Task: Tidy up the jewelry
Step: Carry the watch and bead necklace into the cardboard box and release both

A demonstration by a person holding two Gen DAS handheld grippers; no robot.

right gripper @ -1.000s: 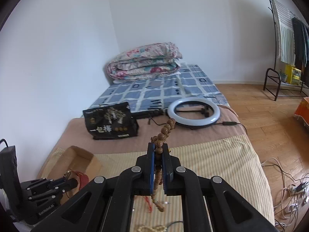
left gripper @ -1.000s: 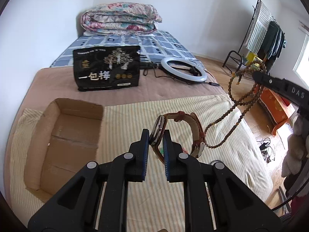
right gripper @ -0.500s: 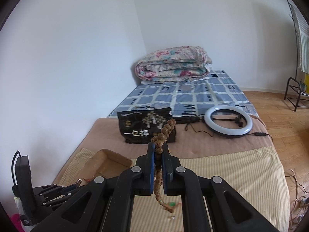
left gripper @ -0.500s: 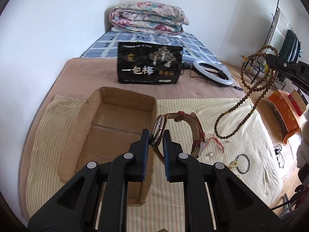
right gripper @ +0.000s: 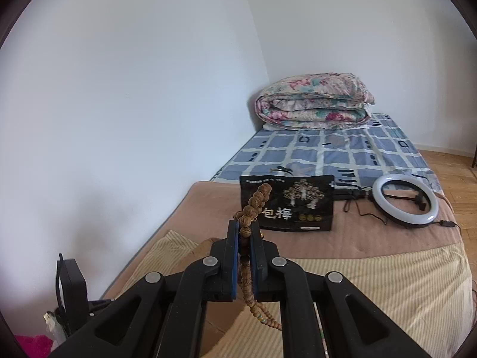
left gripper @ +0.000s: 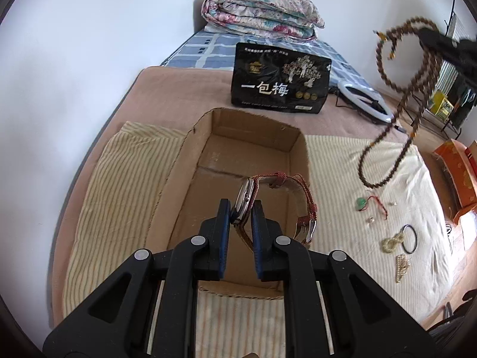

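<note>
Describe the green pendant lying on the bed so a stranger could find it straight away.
Start at the open cardboard box on the striped yellow cloth and look to its right, where small jewelry is scattered. The green pendant lies nearest the box, below the hanging wooden bead necklace. It is the only green piece, tied to a thin red cord, unlike the black ring nearby.

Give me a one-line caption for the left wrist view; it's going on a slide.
Left gripper holds a red-strapped wristwatch over an open cardboard box on a striped bedspread.
</note>
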